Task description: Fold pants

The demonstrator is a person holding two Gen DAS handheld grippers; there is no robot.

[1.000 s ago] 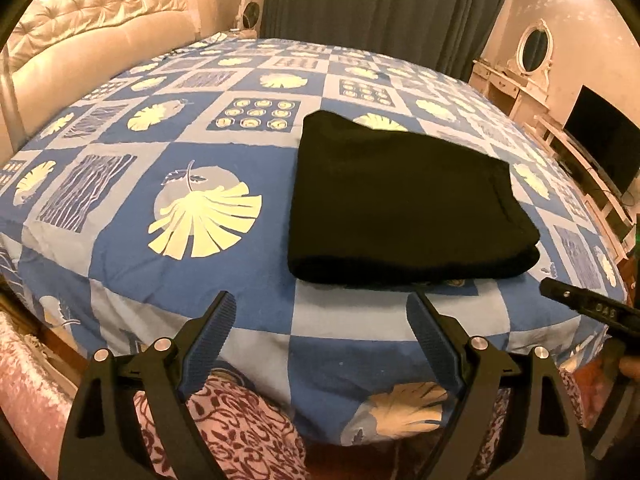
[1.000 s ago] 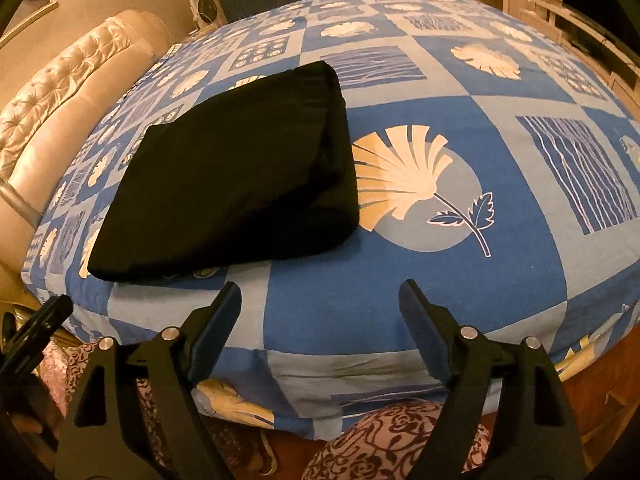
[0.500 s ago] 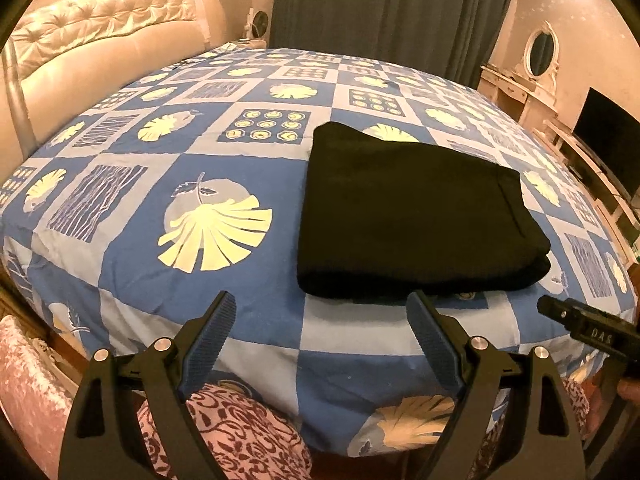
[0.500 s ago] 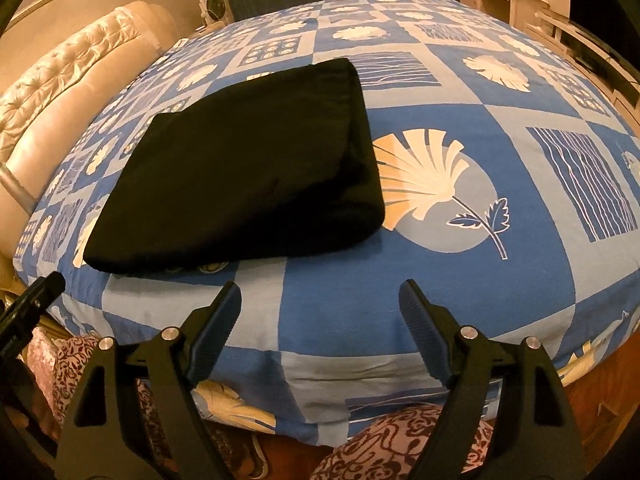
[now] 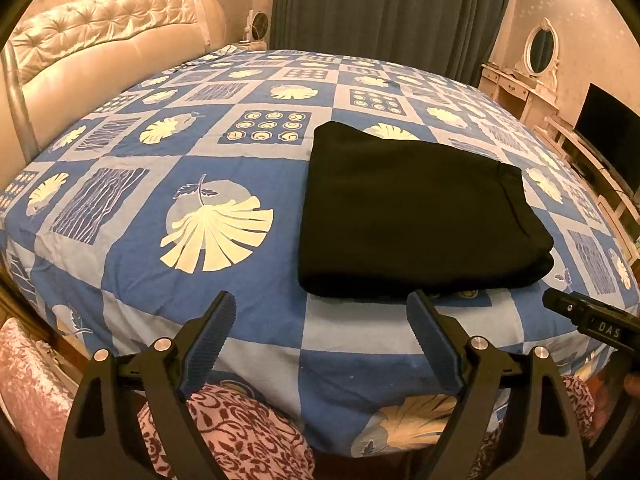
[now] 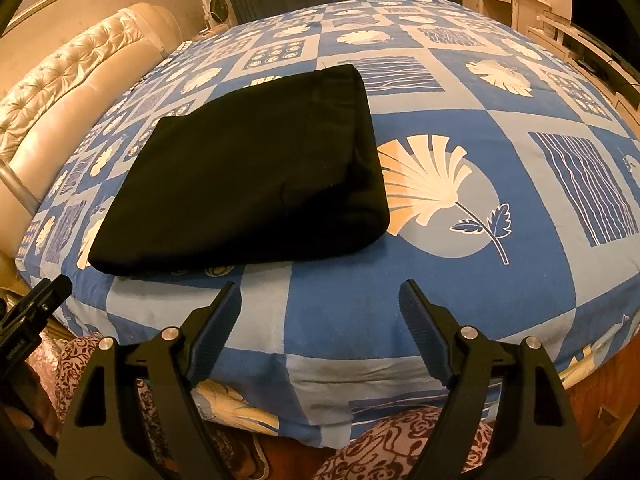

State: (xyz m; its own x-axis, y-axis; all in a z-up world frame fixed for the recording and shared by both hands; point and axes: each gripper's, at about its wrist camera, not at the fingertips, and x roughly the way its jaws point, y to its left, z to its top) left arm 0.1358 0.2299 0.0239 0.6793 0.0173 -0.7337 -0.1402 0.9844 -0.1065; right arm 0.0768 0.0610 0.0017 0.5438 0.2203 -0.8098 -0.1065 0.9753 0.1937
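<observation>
Left gripper point(image 5: 320, 308) open, empty, at the bed's near edge. Right gripper point(image 6: 320, 298) likewise. Pants point(image 5: 416, 216) lie folded on the bed point(image 5: 200, 152), ahead-right of left, ahead-left of right, roughly between. Fold judged complete.

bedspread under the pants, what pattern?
Blue and pale-blue checks with cream leaf and shell prints on the bedspread; clearest in the left wrist view.

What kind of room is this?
Most likely a bedroom: a large bed with a tufted headboard, a dressing table with an oval mirror, and folded black pants lying on the bedspread.
</observation>
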